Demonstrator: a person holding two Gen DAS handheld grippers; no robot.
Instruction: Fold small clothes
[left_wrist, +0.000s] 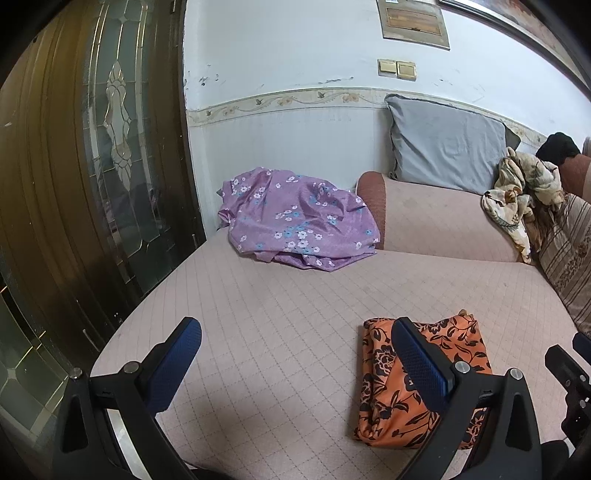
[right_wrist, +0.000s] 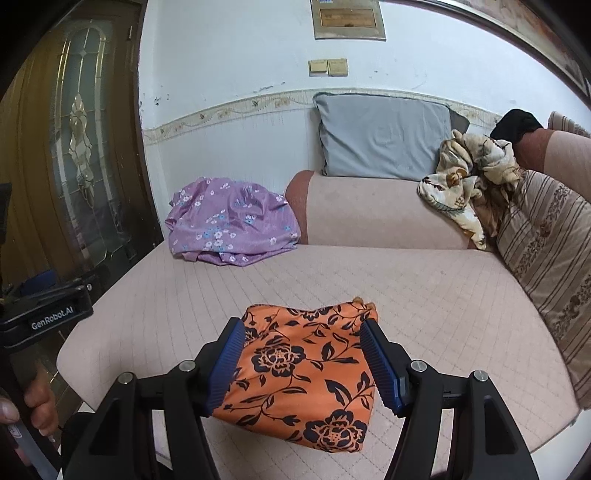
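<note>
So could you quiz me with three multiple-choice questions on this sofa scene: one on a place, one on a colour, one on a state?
1. Where is the purple cloth?
A. far end of the seat, by the wall
B. on the grey pillow
C. on the floor

2. What colour is the nearest cloth?
A. green
B. orange with black flowers
C. plain white

3. How does that cloth lie?
A. spread out flat
B. hanging from a gripper
C. folded into a small packet

Answers:
1 A, it lies on the sofa beside the armrest.
2 B, the orange cloth shows black blossoms.
3 C, it lies compact, edges tucked.
</note>
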